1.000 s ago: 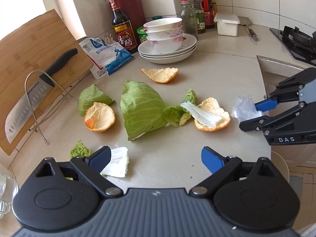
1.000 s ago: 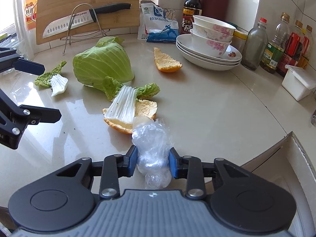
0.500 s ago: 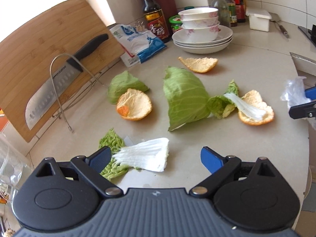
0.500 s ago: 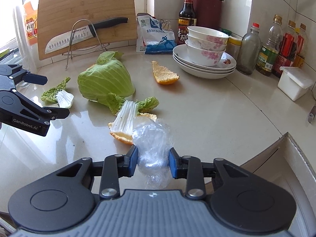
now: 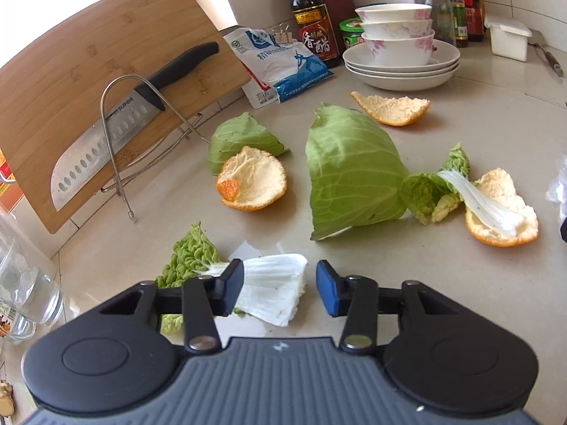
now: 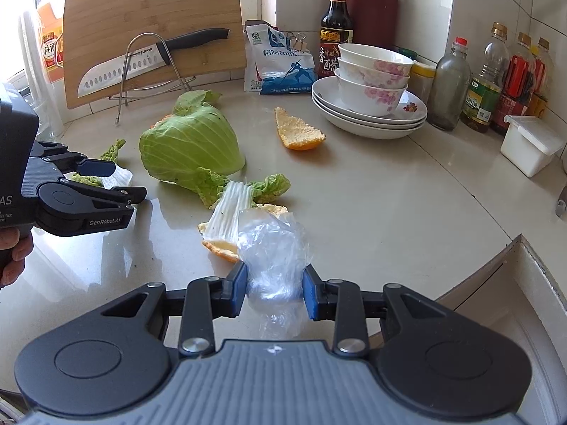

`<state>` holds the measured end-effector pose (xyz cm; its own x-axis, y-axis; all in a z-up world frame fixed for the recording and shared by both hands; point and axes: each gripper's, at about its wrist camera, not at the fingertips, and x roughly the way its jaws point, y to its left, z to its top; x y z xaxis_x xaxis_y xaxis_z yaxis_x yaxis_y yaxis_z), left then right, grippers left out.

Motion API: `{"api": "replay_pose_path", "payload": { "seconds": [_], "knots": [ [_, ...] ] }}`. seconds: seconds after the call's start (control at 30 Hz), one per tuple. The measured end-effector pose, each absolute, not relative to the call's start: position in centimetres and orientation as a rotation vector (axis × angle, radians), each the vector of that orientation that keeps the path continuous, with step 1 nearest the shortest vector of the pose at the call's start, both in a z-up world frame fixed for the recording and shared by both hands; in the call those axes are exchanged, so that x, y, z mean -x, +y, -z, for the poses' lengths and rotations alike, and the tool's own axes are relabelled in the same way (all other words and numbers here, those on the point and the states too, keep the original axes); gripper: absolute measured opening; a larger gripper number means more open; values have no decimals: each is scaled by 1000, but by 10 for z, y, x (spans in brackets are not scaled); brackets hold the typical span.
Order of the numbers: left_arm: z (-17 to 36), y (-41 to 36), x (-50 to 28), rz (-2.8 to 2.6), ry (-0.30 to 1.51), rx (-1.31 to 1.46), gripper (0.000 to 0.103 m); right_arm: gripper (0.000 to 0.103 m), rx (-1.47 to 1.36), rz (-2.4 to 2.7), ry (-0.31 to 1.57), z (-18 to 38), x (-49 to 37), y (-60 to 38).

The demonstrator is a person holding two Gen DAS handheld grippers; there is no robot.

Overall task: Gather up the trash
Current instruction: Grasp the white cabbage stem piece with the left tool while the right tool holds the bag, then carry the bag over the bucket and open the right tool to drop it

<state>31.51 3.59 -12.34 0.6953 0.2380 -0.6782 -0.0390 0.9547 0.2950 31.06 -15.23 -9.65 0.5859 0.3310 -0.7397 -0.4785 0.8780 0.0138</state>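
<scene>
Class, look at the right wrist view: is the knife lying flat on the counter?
No. The knife rests in a wire rack, leaning against the upright cutting board.

Glossy counter (image 5: 478, 134) — wooden board (image 5: 88, 71), crinkled plastic bag (image 6: 273, 248).

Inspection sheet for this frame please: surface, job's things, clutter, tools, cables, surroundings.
Surface: pale stone counter, scraps scattered on it.
Job's things: napa cabbage piece; big cabbage leaf; smaller cabbage leaf; three orange peels, one; clear plastic bag.
Clutter: stacked bowls on plates, salt bag, bottles, white box.
Tools: left tool closing around the napa piece; right tool shut on the plastic bag.
Cables: nothing seen.
Surroundings: cutting board and knife on a wire rack, tiled wall.
</scene>
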Motion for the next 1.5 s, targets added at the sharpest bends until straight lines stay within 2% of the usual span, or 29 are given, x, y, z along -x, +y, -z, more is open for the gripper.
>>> {"api": "replay_pose_path", "payload": {
  "seconds": [0.1, 0.17, 0.4, 0.9, 1.13, 1.5],
  "knots": [
    [121, 44, -312, -121, 797, -194, 17, 37, 190, -474, 823, 98, -311, -152],
    [120, 44, -309, -111, 793, -196, 13, 37, 188, -473, 825, 98, -311, -152],
    [106, 46, -299, -61, 793, -211, 6, 37, 194, -482, 823, 97, -310, -151],
    [46, 40, -251, 43, 731, -257, 3, 37, 181, -489, 802, 89, -292, -163],
    [40, 37, -233, 45, 727, -239, 3, 37, 174, -499, 803, 90, -281, -168],
    [-2, -1, -204, 252, 675, -263, 3, 37, 184, -481, 788, 82, -259, -184]
  ]
}}
